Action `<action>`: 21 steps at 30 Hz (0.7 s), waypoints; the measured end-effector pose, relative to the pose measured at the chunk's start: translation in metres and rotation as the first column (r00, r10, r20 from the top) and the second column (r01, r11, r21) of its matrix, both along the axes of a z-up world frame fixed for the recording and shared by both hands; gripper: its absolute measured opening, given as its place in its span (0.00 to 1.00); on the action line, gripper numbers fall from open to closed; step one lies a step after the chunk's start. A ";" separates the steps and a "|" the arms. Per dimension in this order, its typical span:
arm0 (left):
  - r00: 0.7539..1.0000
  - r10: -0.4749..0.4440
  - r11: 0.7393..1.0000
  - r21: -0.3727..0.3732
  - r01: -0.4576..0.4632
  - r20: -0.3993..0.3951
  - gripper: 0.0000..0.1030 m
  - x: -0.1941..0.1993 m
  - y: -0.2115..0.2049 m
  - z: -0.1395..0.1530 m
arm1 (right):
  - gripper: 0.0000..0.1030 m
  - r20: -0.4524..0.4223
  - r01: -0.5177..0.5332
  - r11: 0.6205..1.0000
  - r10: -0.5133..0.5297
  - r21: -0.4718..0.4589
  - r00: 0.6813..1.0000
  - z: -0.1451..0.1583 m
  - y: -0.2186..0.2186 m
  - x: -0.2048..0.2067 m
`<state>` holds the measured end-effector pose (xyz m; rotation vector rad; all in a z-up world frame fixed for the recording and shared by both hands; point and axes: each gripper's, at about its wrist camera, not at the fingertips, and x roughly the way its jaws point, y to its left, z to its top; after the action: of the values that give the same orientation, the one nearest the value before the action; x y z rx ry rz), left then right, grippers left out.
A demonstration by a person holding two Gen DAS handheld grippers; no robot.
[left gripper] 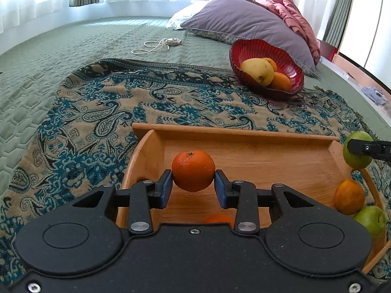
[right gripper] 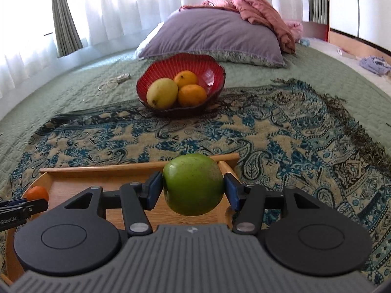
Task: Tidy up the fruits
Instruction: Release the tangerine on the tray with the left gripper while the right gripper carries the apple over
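My left gripper (left gripper: 193, 185) is shut on an orange mandarin (left gripper: 193, 169) and holds it above the wooden tray (left gripper: 244, 134). My right gripper (right gripper: 193, 190) is shut on a green apple (right gripper: 193, 183) above the tray's right end (right gripper: 227, 157); that apple also shows in the left wrist view (left gripper: 354, 161). In the tray lie another orange (left gripper: 349, 196), a second green apple (left gripper: 371, 219), and an orange partly hidden under my left gripper (left gripper: 218, 218). A red bowl (right gripper: 207, 70) farther back holds a yellow mango (right gripper: 162, 92) and two oranges (right gripper: 191, 95).
The tray and bowl sit on a blue paisley cloth (right gripper: 293, 134) over a green quilted bed (left gripper: 48, 48). A purple pillow (right gripper: 210, 36) and pink bedding (right gripper: 259, 7) lie behind the bowl. A cord with a small device (left gripper: 158, 44) lies on the quilt.
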<state>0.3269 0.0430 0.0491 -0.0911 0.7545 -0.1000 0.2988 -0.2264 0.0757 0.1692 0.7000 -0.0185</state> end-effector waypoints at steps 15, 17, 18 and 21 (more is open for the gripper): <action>1.000 -0.005 1.000 0.002 0.005 -0.020 0.34 0.005 -0.003 -0.010 | 0.56 -0.080 -0.013 1.000 0.014 0.013 0.997 -0.021 0.009 0.016; 1.000 -0.005 1.000 0.000 0.005 -0.021 0.34 0.005 -0.004 -0.011 | 0.56 -0.086 -0.011 1.000 0.013 0.015 0.996 -0.023 0.009 0.017; 1.000 -0.006 1.000 0.000 0.006 -0.021 0.34 0.005 -0.004 -0.012 | 0.56 -0.091 -0.013 1.000 0.014 0.014 0.996 -0.023 0.009 0.017; 1.000 -0.009 1.000 0.007 0.009 -0.018 0.34 0.004 -0.006 -0.012 | 0.56 -0.092 -0.014 1.000 0.015 0.015 0.996 -0.024 0.010 0.017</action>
<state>0.3312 0.0370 0.0368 -0.0824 0.7727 -0.1051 0.3155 -0.2168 0.0515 0.1775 0.7939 -0.0077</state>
